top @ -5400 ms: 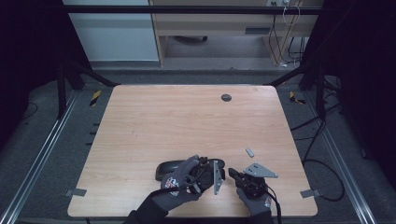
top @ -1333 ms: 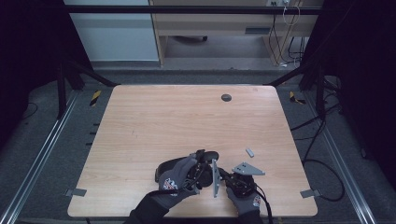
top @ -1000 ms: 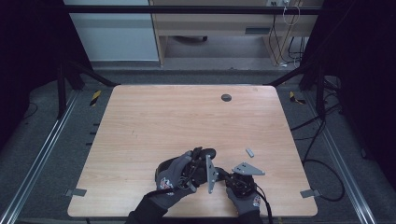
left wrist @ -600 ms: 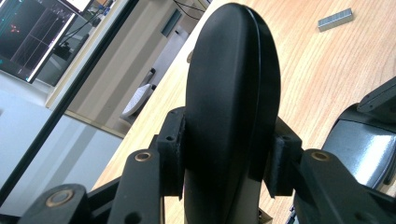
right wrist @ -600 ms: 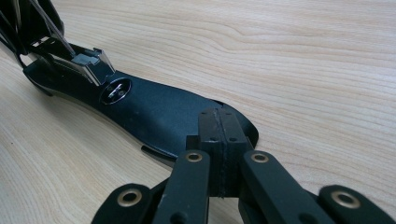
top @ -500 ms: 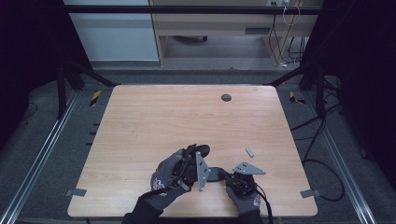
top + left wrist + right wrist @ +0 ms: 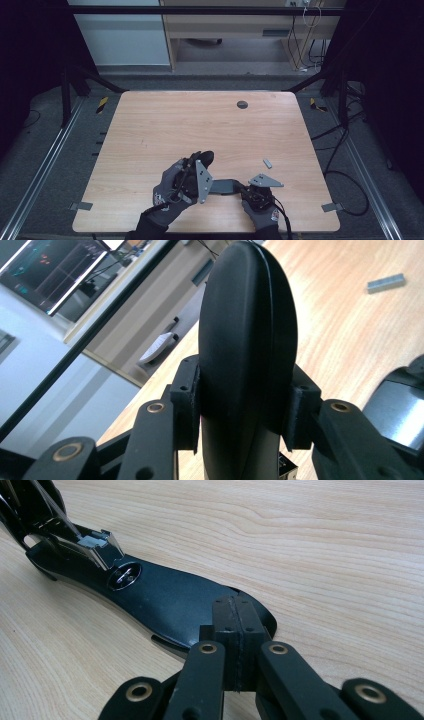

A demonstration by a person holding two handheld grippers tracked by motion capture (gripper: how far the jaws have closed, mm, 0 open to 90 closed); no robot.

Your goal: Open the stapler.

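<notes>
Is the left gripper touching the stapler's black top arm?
Touching: in the left gripper view, both pads press against the sides of the stapler's black top arm.
</notes>
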